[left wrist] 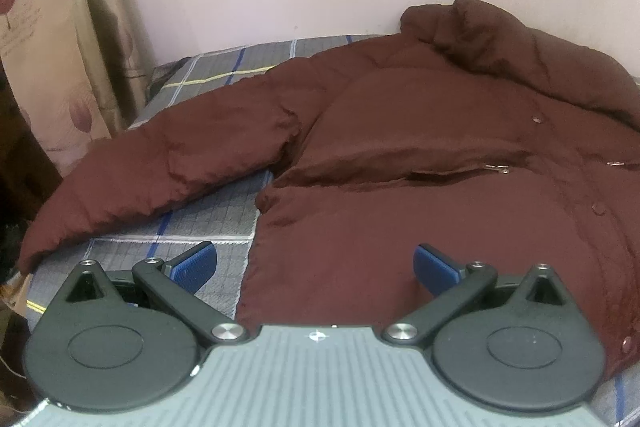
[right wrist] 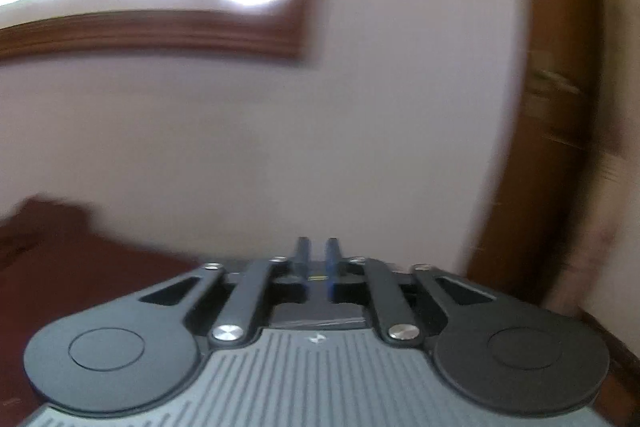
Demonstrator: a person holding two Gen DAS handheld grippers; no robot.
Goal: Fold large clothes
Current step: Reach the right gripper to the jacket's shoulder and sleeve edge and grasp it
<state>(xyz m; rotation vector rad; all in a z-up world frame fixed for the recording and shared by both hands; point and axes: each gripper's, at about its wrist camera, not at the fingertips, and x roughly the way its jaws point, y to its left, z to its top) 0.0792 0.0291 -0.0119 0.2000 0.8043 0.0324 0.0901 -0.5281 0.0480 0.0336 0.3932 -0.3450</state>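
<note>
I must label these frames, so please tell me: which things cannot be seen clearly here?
- Jacket, left wrist view: its right side is cut off by the frame edge; the near hem is hidden behind the left tool.
- Right wrist view: motion blur smears everything; only a brown corner of the jacket shows.
- Right tool: nothing seen between its fingers.

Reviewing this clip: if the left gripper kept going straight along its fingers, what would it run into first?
Most likely the brown jacket. The left gripper is open, aimed at the lower front panel lying on the plaid bedsheet. Nothing shows between them, though depth is hard to judge.
</note>
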